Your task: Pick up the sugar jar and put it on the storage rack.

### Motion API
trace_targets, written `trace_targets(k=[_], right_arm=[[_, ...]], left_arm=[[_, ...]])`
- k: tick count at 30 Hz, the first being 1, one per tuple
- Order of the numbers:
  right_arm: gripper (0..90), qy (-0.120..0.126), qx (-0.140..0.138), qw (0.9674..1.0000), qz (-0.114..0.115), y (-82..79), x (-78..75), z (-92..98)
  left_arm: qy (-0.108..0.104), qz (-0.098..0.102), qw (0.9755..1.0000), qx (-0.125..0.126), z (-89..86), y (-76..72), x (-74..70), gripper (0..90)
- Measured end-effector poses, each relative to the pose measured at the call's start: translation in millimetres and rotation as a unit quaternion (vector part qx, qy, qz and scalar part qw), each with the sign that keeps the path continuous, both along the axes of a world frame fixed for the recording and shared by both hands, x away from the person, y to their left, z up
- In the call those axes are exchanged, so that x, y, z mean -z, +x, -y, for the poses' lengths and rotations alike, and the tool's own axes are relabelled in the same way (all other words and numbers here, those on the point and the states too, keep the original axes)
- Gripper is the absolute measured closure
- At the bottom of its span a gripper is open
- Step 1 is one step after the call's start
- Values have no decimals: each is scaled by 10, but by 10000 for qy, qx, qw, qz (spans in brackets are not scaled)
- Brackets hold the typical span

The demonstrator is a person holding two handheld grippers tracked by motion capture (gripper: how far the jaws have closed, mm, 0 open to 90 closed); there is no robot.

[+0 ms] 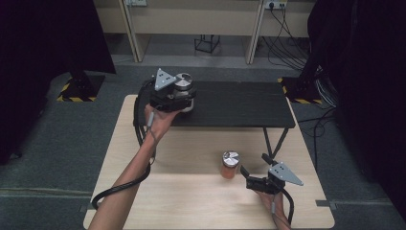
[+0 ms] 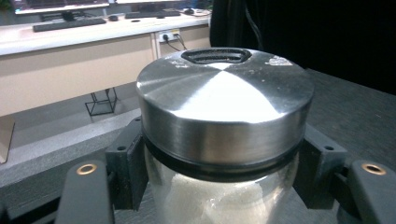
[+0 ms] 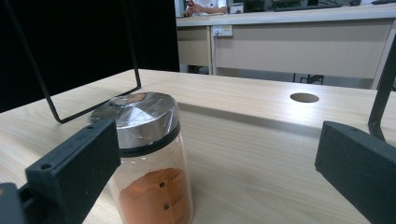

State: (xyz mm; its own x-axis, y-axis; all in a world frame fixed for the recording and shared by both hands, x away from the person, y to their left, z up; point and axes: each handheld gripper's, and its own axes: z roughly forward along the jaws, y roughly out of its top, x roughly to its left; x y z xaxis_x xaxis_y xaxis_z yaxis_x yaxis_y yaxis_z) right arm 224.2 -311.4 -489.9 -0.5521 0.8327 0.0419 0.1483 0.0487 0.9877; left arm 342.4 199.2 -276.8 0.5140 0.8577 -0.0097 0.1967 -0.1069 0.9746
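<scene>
White-powder jar – steel lid, glass | L tool pinching it | R tool spread – beside orange-powder jar

Steel-lidded jar between black fingers

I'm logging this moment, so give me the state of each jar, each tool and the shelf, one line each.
Glass jar of white granules with steel lid: lidded, upright, clamped over the black shelf.
Left tool: shut on that jar.
Glass jar of orange powder with steel lid: lidded, upright on the wooden table, about half full.
Right tool: open, jaws around the orange jar.
Black slatted shelf: standing on the table.
</scene>
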Motion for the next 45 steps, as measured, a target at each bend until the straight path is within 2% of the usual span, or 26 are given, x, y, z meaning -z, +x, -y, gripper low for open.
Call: trace_targets(k=[9, 12, 14, 22, 27, 28, 31, 35, 38, 42, 45], right_arm=[[3, 12, -23, 10000, 5, 9, 8, 9], [3, 13, -24, 10000, -5, 12, 7, 13], [3, 22, -25, 10000, -14, 13, 9, 13], [3, -8, -53, 10000, -29, 14, 8, -2], [3, -4, -51, 10000, -26, 12, 6, 4], [3, -8, -50, 10000, -21, 11, 6, 5], [3, 4, -41, 10000, -28, 13, 7, 8], [3, -7, -39, 10000, -24, 11, 7, 4], [3, -13, -38, 10000, -25, 13, 8, 2], [3, -14, -44, 10000, -14, 10, 10, 1], [3, -22, -43, 10000, -12, 12, 11, -2]], left_arm=[[-28, -131, 9991, -398, 9, 132, 104, 316], [-22, -44, 9992, -392, 9, 120, 150, 316], [57, -4, 9992, -391, 24, 110, 152, 316], [29, 65, 9992, -381, 15, 103, 190, 312], [19, 222, 9992, -339, -6, 90, 261, 306], [-31, 256, 9992, -306, -24, 86, 277, 297], [-42, 250, 9992, -310, -43, 79, 256, 165], [-187, 225, 9991, -317, -93, 48, 240, 74], [-256, 254, 9989, -294, -125, 11, 236, 47], [-456, 266, 9982, -288, -167, -52, 244, 8], [-451, 336, 9980, -280, -174, -123, 243, 1]])
